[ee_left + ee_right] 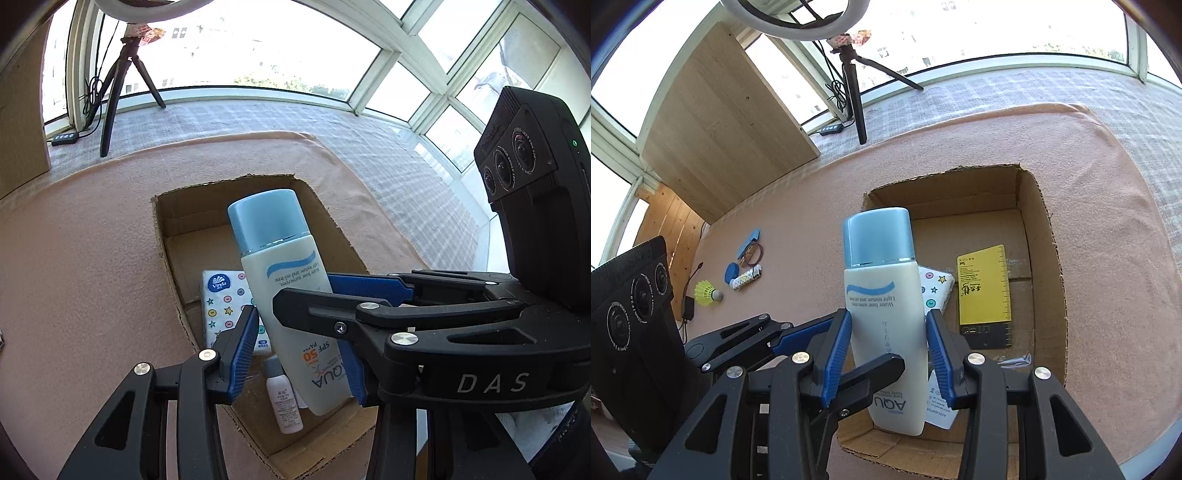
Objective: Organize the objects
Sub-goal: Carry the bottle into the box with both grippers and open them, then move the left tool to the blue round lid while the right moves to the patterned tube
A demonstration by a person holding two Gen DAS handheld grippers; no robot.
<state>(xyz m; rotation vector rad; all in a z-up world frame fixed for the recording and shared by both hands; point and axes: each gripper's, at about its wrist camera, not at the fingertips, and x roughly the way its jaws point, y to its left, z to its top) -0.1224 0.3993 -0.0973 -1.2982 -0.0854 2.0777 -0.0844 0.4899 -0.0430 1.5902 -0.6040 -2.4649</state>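
The cream plastic sunscreen bottle with a pale blue cap (882, 317) hides much of the star-printed white tissue pack (225, 306) lying on the floor of the open brown cardboard box (1045, 229); a white leaflet under the bottle's base is mostly covered and its print is too small to read. The box's near wall is cut off behind the grippers. At the left edge of the pink cloth-covered tabletop (1108, 258) lie small things – a yellow shuttlecock (707, 291), a blue round case (730, 271) and a patterned lighter (748, 277).

The left gripper (299, 343) and the right gripper (889, 350) are both clamped on the bottle, partly closed, blue pads pressing its opposite sides. The bottle is held cap-up above the box's near half. Below it, a small white spray bottle (282, 398) lies in the box near its front wall, and a yellow-and-black flat card package (985, 295) rests toward the box's right wall.
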